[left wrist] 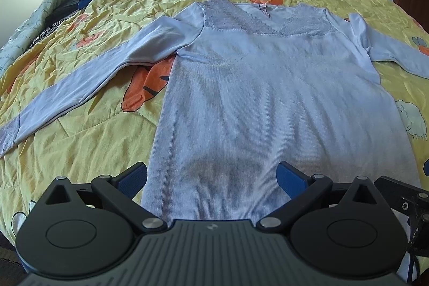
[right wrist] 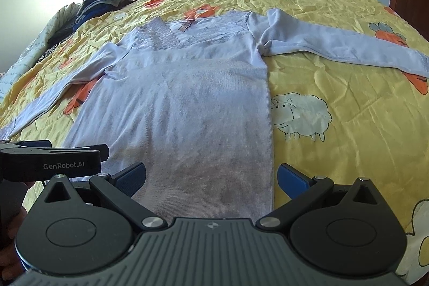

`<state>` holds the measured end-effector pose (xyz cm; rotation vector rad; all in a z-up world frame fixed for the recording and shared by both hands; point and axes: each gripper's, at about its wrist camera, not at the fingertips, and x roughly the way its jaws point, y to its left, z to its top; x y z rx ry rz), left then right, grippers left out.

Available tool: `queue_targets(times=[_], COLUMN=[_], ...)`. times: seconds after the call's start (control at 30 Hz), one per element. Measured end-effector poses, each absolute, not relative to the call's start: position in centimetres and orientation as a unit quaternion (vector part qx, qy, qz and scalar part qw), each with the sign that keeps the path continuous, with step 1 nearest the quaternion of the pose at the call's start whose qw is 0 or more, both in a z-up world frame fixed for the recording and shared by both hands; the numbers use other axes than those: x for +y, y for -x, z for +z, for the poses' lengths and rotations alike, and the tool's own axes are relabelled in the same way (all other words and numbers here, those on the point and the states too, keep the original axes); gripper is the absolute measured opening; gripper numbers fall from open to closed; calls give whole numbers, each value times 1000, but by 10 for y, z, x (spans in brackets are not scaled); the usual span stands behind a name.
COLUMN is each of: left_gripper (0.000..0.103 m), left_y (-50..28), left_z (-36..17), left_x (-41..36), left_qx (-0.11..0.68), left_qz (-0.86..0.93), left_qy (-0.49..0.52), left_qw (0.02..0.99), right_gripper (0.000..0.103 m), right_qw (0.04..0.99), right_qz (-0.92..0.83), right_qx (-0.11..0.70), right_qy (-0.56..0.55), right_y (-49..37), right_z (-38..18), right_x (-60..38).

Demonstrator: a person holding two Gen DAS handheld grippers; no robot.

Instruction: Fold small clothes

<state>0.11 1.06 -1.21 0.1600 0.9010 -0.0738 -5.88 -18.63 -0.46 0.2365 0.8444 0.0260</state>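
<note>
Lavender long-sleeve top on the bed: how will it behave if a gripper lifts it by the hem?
Probably floppy: the lavender top lies flat and follows the quilt. Probably light, since the knit looks thin. The sleeves are spread out to the sides, so they would likely dangle and drag. Both grippers are open.

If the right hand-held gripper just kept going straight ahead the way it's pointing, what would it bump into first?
Most likely the pale lilac top spread flat on the yellow quilt. The right hand-held gripper is open over the top's lower hem, near its right edge. How high it sits above the cloth is unclear.
</note>
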Motion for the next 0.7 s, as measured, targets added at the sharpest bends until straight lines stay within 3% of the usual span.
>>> queue_targets(times=[0.7], left_gripper=[103], left_y=[0], left_z=[-13], left_x=[7], left_qx=[435], left_qz=[-36], left_qy=[-84], left_qw=[896], right_gripper=[103], right_qw=[906], right_qz=[17], right_qx=[403], right_qy=[-131], right_y=[58], right_z=[-9], right_x=[-191])
